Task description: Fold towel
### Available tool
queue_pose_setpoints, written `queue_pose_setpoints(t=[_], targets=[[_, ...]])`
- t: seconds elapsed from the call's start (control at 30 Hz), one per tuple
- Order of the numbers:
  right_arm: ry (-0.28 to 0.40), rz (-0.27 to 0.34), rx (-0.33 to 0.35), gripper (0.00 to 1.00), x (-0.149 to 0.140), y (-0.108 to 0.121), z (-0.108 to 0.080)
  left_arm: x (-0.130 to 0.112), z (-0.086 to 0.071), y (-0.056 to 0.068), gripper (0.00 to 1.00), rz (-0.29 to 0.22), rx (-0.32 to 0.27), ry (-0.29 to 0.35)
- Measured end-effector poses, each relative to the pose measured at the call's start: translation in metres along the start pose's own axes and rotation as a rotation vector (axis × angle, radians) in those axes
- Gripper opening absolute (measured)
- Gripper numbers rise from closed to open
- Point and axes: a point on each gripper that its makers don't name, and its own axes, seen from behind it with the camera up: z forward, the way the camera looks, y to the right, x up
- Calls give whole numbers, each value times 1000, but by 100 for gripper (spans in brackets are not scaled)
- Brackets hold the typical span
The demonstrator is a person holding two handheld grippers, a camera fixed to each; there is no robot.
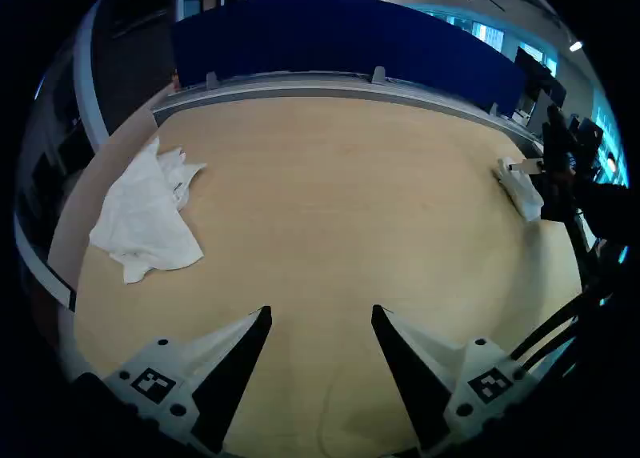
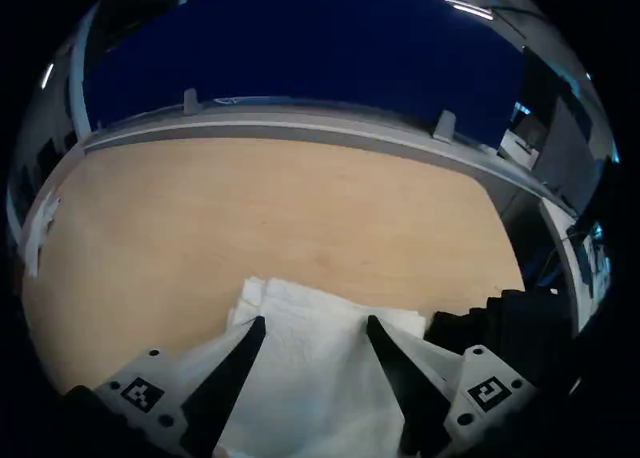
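Nearest, at 6 o'clock in the left gripper view: left gripper [image 1: 321, 307], two black wedge-shaped fingers spread wide, holding nothing, only bare table [image 1: 344, 178] between them. Smooth pale wood, faint grain, rounded corners.

At 6 o'clock in the right gripper view: right gripper [image 2: 316, 319], the same pair of black wedges, likewise spread wide and not pinching. Under and between them, a folded towel [image 2: 320, 370]: white, soft, finely creased, stacked in layers with squared corners at its far edge. Just beside it at 4 o'clock, a dark ribbed shape [image 2: 512, 322], too shadowed to identify.

Farther out, at 9 o'clock in the left gripper view, a crumpled towel [image 1: 148, 214]: white, rumpled, loosely heaped near the table's left edge, well apart from the folded one. Two white towels in all.

Farthest, along the table's back edge at 12 o'clock: a grey rail [image 1: 320, 86] carrying two small grey brackets [image 1: 378, 74], and behind it a flat dark blue partition [image 1: 344, 42] closing off the room beyond. Ceiling strip lights above it.
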Motion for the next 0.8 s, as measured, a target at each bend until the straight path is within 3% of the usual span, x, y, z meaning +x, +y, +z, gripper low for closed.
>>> queue_pose_setpoints(t=[0.27,0.37,0.57,0.8], targets=[[-4,-4,-3,99,-1,0,2,1,3,-1,93,-6,1,1],[25,-1,0,99,6,-4,-6,4,4,-1,93,-3,-2,6],[97,15,-1,99,7,-11,-40,10,5,-2,93,-6,-6,19],[86,15,-24,99,-32,-14,-66,12,4,-4,93,-7,-14,24]])
